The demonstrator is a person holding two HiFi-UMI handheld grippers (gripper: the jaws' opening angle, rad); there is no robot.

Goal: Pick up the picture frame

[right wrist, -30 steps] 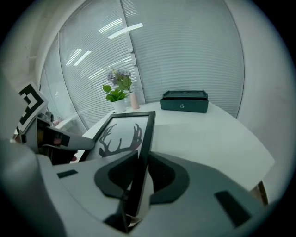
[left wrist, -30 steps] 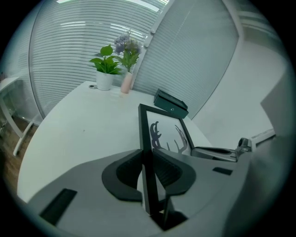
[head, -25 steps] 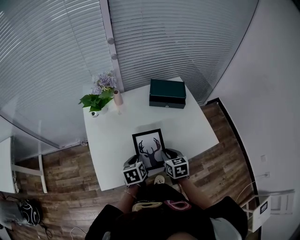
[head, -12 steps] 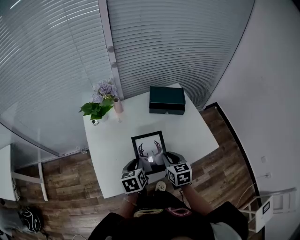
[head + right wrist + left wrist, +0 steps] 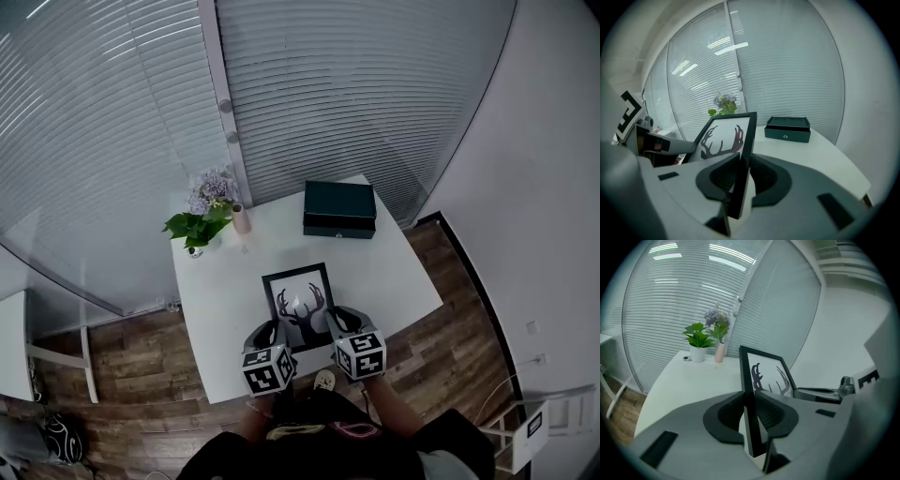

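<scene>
The picture frame (image 5: 302, 302), black-edged with a deer-antler print, is held above the near edge of the white table (image 5: 225, 291). My left gripper (image 5: 274, 334) is shut on the frame's left edge (image 5: 749, 404). My right gripper (image 5: 336, 323) is shut on its right edge (image 5: 743, 159). In both gripper views the frame's black edge stands clamped between the dark pads, and the antler print (image 5: 765, 375) (image 5: 723, 137) faces upward between the two grippers.
A dark green box (image 5: 338, 209) sits at the table's far right. A potted green plant (image 5: 196, 230) and a pink vase with lilac flowers (image 5: 240, 217) stand at the far left. Window blinds (image 5: 356, 84) run behind the table. Wooden floor (image 5: 122, 347) surrounds it.
Both grippers have risen together with the frame clamped between them, lifting it off the table; the frame now looks slightly more tilted toward me.
</scene>
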